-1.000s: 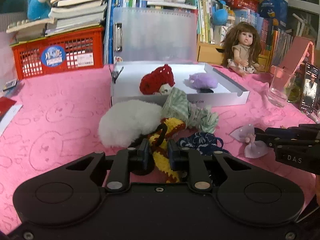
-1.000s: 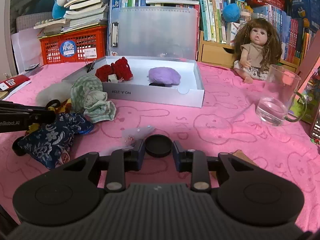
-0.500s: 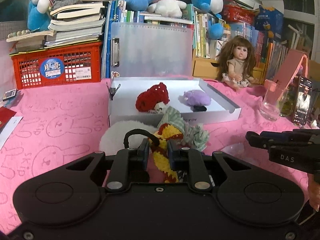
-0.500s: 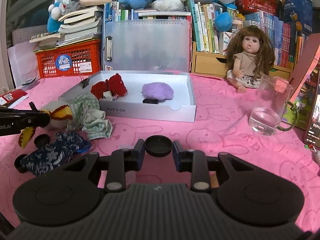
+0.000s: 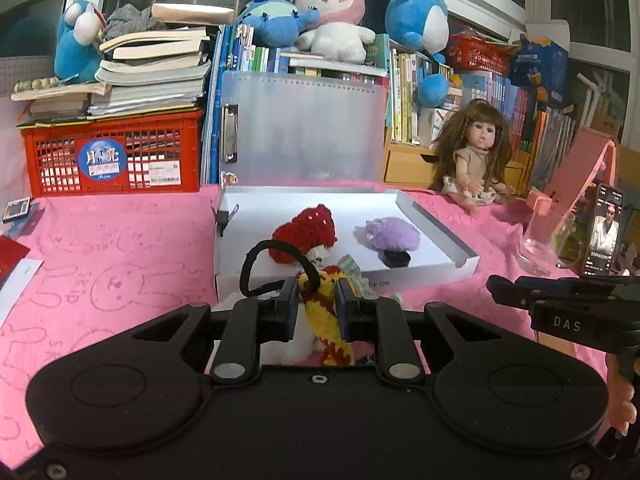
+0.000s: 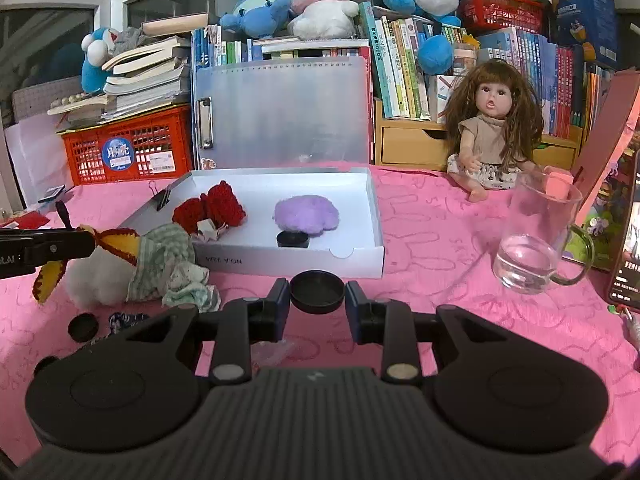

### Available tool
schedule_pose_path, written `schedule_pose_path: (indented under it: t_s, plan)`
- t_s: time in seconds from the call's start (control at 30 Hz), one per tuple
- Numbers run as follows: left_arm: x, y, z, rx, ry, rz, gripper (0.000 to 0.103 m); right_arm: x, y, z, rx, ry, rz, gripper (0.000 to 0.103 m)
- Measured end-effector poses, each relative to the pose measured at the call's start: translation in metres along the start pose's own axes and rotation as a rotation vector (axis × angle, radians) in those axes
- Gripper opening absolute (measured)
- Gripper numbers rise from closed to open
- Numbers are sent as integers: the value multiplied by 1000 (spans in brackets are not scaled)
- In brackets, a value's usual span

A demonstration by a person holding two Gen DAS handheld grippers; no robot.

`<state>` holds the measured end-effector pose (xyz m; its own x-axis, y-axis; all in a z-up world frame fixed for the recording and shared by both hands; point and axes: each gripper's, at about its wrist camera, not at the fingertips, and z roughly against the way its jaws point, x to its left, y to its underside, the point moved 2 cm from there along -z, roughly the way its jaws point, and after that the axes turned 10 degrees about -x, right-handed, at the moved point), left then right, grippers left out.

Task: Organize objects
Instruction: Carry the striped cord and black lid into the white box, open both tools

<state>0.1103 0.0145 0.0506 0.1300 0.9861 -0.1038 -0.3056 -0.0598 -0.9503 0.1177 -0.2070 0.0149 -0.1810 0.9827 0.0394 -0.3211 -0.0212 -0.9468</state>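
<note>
Jaws of our left gripper (image 5: pixel 317 303) pinch the yellow-and-red crochet piece (image 5: pixel 325 322), its length dangling below; our right gripper (image 6: pixel 317 300) clamps a black cap (image 6: pixel 317 291). Straight ahead of both, slightly nearer the left, lies the white box (image 5: pixel 448 240), long side across us.

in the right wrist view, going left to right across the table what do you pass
left gripper holding the yellow and red knitted piece → green checked cloth → white box → glass cup → phone
</note>
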Motion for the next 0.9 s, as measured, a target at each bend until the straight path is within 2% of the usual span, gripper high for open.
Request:
schedule_pose_path:
  t_s: [0.5,0.7,0.9]
  plan:
    - [10,-30,-11,-55,-15,32,18,-7,-16,-21,8,14,-32,35]
    - [22,-33,-41,-5,-25,93,18,-11,-26,-35,19,7,-52,35]
    - [31,-36,-75,42,-25,121,18,-22,-35,-61,72,-23,-114,35]
